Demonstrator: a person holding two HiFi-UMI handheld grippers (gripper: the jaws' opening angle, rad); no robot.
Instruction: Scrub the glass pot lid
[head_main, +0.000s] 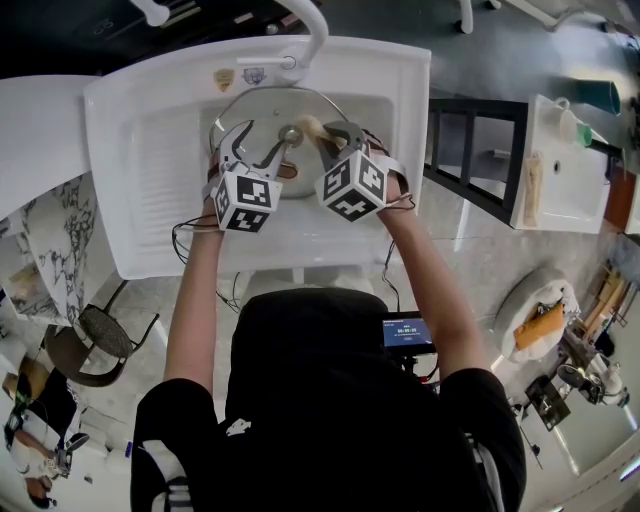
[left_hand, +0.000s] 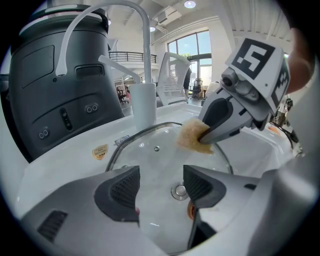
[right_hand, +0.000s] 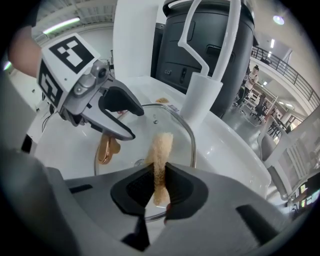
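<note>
The glass pot lid (head_main: 252, 104) lies in the white sink (head_main: 140, 230), its metal rim showing in the left gripper view (left_hand: 150, 145) and the right gripper view (right_hand: 184, 131). Its copper handle (right_hand: 105, 147) sits beneath the glass. My left gripper (head_main: 262, 150) hovers over the lid's centre screw (left_hand: 178, 190), jaws apart and nothing between them (left_hand: 161, 187). My right gripper (head_main: 325, 135) is shut on a tan sponge (right_hand: 161, 147), which touches the glass near the far rim (left_hand: 192, 137).
A white faucet (head_main: 300, 50) arches over the back of the basin (left_hand: 142, 95). A ribbed drainboard (head_main: 150, 160) lies left of the bowl. A dark grey bin (left_hand: 55, 85) stands behind the sink. A black rack (head_main: 480, 150) stands to the right.
</note>
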